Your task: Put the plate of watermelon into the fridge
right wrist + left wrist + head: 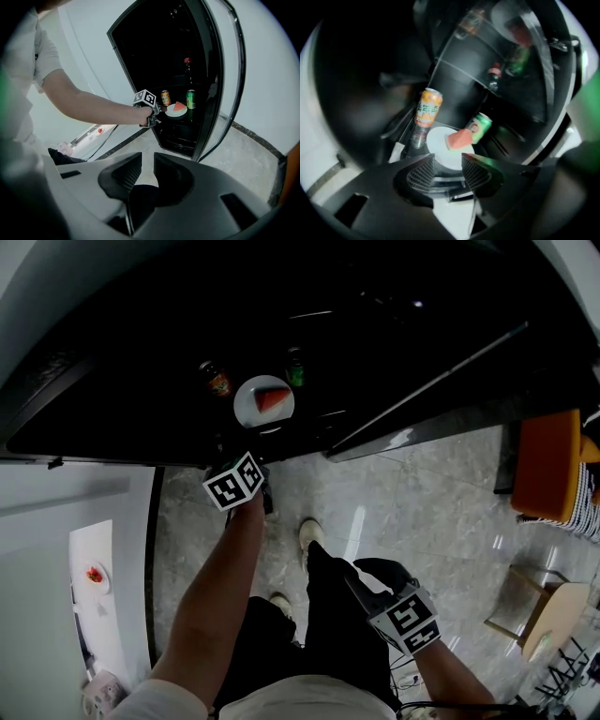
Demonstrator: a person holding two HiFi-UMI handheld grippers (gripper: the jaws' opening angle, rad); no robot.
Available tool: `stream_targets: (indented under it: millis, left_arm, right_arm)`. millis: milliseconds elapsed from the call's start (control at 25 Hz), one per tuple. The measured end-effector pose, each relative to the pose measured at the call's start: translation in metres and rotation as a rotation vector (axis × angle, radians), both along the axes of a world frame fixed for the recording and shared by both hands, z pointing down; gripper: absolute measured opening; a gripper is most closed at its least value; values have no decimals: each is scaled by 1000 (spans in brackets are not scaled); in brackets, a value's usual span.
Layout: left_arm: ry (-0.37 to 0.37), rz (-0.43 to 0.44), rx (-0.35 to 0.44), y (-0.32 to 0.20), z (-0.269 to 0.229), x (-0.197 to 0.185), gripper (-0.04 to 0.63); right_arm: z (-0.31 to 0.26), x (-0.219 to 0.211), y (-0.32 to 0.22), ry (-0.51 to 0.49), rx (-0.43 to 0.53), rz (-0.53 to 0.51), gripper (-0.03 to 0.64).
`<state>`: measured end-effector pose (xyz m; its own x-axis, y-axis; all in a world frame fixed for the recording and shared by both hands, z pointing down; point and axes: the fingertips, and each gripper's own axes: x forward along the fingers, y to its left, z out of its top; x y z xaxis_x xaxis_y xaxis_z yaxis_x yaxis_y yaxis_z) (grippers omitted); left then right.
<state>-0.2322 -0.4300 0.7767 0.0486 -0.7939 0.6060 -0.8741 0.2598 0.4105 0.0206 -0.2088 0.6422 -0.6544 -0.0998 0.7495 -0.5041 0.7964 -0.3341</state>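
Note:
The white plate (pixel 253 407) with a red watermelon wedge (pixel 274 399) rests on a shelf inside the dark open fridge. In the left gripper view the plate (pixel 440 152) lies just ahead of my left gripper (pixel 447 165). Its near rim reaches in between the spread jaws, and the pads stand clear of it. The wedge (pixel 458 139) sits on the plate's far right side. My left gripper is open. My right gripper (pixel 147 171) hangs low by my right leg, well back from the fridge. Its jaws stand a little apart with nothing between them.
An orange can (pixel 428 108) and a green can (pixel 479 127) stand close behind the plate, and bottles (pixel 494 75) stand deeper in. The fridge door (pixel 225 93) is swung open on the right. An orange chair (pixel 548 465) and a wooden stool (pixel 539 606) stand on the tiled floor.

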Motion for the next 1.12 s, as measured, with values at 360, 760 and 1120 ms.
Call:
stream_targets:
  millis: [360, 760, 1120]
  left_arm:
    - [14, 336, -4, 114, -102, 51, 169]
    - [44, 626, 51, 317, -272, 67, 52]
    - [124, 713, 151, 448, -375, 89, 12]
  right_arm:
    - [-74, -24, 29, -46, 47, 8, 57]
    - [-168, -37, 119, -58, 136, 12, 25]
    - [-219, -53, 203, -110, 176, -3, 21]
